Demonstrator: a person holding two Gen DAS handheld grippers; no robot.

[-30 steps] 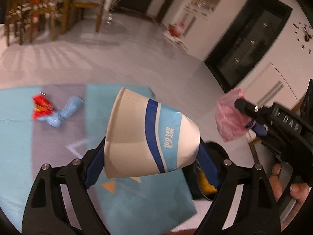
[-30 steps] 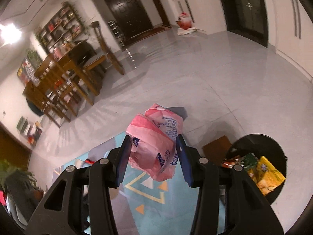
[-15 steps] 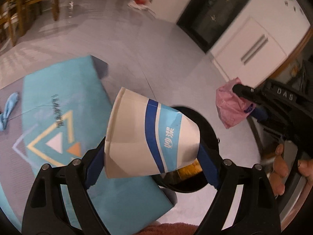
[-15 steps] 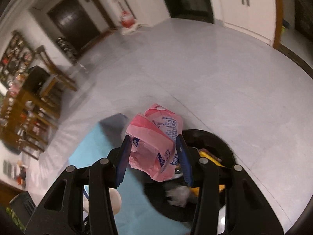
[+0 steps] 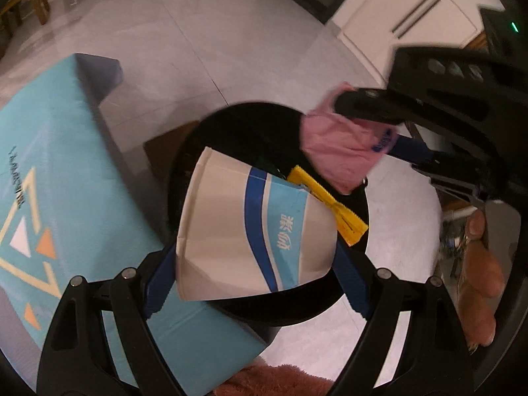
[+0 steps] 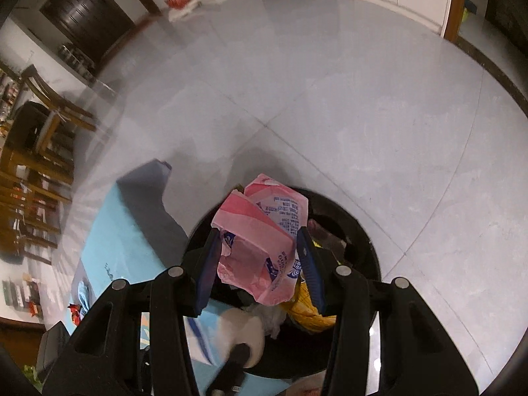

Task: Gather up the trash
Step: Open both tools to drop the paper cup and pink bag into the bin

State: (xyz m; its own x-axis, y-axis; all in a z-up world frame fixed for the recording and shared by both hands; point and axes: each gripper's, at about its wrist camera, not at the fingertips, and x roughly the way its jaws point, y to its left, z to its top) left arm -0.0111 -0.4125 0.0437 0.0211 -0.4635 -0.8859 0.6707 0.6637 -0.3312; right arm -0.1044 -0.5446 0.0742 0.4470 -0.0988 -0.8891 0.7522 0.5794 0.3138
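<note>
Floor: pale grey tile, glossy; blue mat (image 5: 59, 171) with triangle print lies just beside the bin.
Left gripper (image 5: 254, 257): clamped on paper cup (image 5: 250, 231), blue pads on both flanks; cup lies sideways, mouth to the left, wall a bit creased near the left pad.
Cup position: hanging over the near rim of the black bin (image 5: 333, 300), partly over the mat edge too.
Right gripper (image 6: 260, 264): pinching pink wrapper (image 6: 260, 247), crumpled, printed text on it, sticking up past the fingertips.
Wrapper position: over the bin (image 6: 366, 247) mouth, well inside the rim line in the right wrist view.
Bin contents: yellow packet (image 5: 330, 204), something white and something dark; not full.
Hand: person's fingers (image 5: 478, 264) on the right gripper's handle at the right edge of the left wrist view.
Step in hand: judged as drop-off, both pieces over the bin.
Do it well: nudge cup further over the opening before letting go, since its mouth end sits close to the mat; wrapper is light, so release low and spread the jaws wide so it does not cling to a pad.
Risk: cup could roll off the rim onto the mat.
Far: wooden chairs (image 6: 39, 138), dark door (image 6: 85, 10), white cabinet (image 5: 406, 16).
</note>
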